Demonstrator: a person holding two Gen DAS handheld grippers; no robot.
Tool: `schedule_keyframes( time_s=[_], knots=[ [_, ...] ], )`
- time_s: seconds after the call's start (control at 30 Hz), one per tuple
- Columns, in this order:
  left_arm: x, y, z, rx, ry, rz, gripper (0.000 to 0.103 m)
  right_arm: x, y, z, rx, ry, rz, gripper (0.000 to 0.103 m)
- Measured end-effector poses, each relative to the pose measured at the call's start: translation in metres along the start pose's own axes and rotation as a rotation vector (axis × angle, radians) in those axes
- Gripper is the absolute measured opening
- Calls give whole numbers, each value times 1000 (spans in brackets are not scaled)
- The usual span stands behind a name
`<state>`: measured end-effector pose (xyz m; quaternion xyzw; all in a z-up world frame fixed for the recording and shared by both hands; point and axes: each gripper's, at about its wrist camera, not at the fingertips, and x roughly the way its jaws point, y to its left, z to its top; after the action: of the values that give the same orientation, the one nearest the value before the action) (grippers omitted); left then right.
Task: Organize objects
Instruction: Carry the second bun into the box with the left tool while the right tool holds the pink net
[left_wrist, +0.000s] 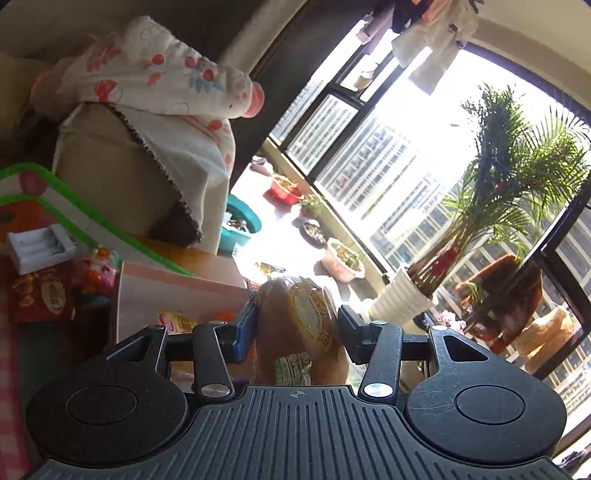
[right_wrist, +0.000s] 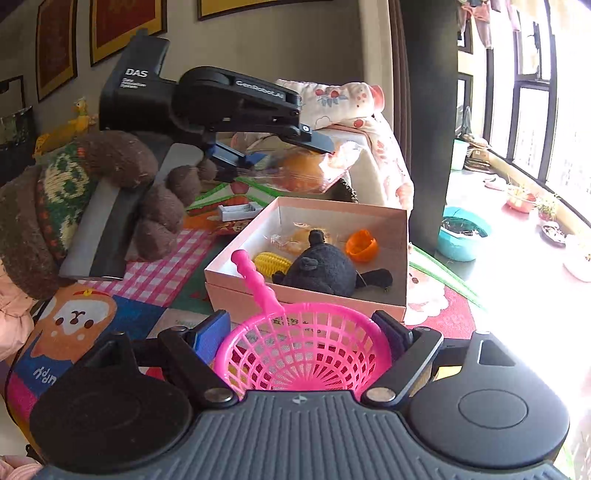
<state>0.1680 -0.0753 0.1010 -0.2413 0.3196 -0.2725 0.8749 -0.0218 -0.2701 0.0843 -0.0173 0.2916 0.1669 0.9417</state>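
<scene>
"DAS" and "GenRobotAI" are printed in white on the left gripper (right_wrist: 284, 147), whose fingers clamp a crinkly clear-wrapped bread bun (left_wrist: 299, 321) with a round yellow label, held above the pink cardboard box (right_wrist: 369, 214). The right gripper (right_wrist: 303, 343) pinches a pink plastic mesh strainer (right_wrist: 306, 350) between its fingers, just short of the box.

Home living room, sofa (left_wrist: 110, 177), potted palm (left_wrist: 498, 192)
</scene>
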Motion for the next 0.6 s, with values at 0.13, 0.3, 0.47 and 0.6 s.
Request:
schedule_keyframes(
  time_s=[0.13, 0.3, 0.47, 0.6],
  knots=[
    [51, -6, -18, 71, 45, 151, 52, 2, -13, -4, 20, -1, -40, 78],
    [21, 1, -18, 111, -61, 143, 52, 6, -30, -5, 73, 18, -53, 72],
    [-44, 7, -25, 201, -115, 147, 52, 8, -33, -12, -19, 53, -74, 84],
    [-92, 17, -53, 232, -81, 120, 52, 4, -34, -20, -64, 124, -39, 95]
  ],
)
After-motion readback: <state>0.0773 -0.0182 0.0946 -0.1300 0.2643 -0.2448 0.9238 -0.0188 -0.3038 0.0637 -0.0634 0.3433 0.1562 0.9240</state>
